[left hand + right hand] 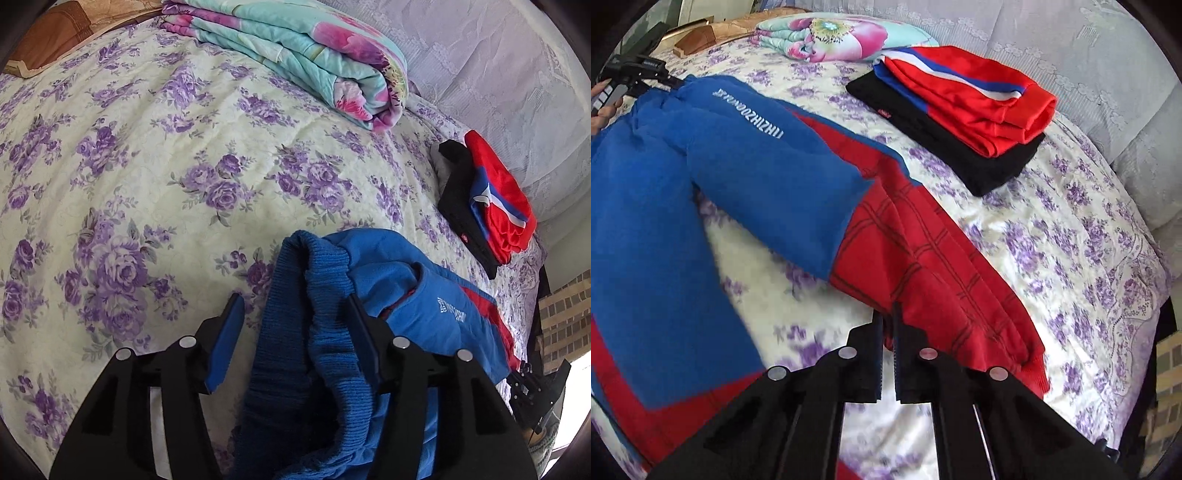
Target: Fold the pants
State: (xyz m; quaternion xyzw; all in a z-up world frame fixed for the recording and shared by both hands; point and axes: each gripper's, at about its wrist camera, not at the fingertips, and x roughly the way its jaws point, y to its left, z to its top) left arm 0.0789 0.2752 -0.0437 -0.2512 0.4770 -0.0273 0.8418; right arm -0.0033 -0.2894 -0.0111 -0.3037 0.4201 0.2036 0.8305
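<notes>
- The floral bedspread (1052,236) covers the bed, with a rolled quilt (295,55) at its far side.
- The blue and red pants (746,173) lie spread across the near left of the bed, the ribbed waistband (317,295) bunched up.
- Folded red and black clothes (967,107) sit far right of the pants.
- The left gripper (295,314) has fingers spread apart around the waistband.
- The right gripper (888,314) is pinched on a red leg's edge.

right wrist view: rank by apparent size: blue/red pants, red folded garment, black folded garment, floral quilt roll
1. blue/red pants, by far the largest, though also nearest the camera
2. red folded garment and black folded garment: too close to rank, black partly covered
3. floral quilt roll, farthest away
</notes>
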